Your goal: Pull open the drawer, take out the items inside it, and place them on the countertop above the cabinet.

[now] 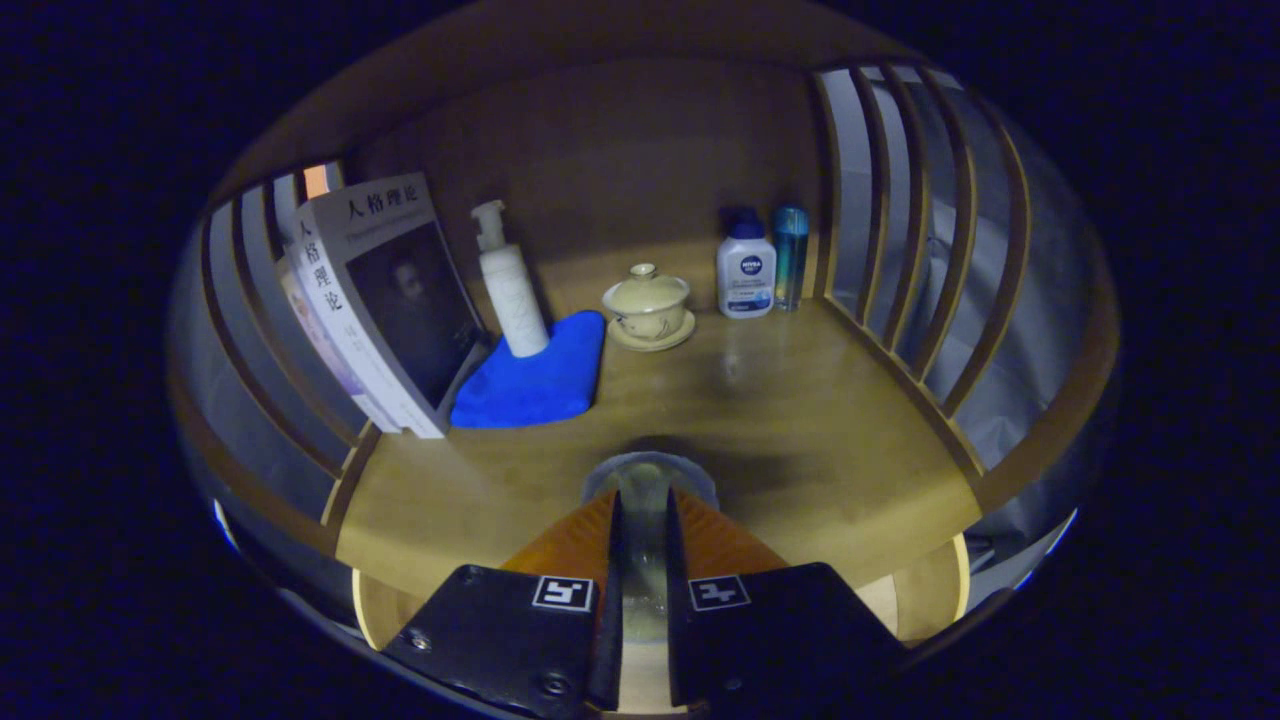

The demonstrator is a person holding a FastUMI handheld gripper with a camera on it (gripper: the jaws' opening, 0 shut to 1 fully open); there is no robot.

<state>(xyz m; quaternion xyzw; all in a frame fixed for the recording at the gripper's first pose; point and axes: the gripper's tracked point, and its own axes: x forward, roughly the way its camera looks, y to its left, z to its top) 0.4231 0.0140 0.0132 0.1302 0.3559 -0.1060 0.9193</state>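
My gripper (641, 505) is shut on a clear glass cup (648, 475). Both fingers pinch its wall, and its round rim shows just past the fingertips. The cup hangs low over the front part of the wooden countertop (800, 430); whether it touches the surface I cannot tell. Below the countertop's front edge, on either side of the fingers, pale wood of the drawer (925, 600) shows. Its inside is hidden by the gripper.
At the back of the countertop stand leaning books (385, 300), a white pump bottle (512, 290) on a blue cloth (535, 380), a lidded tea bowl on a saucer (648, 305), a white lotion bottle (746, 272) and a teal bottle (789, 255). Slatted wooden sides (925, 230) close in the left and right.
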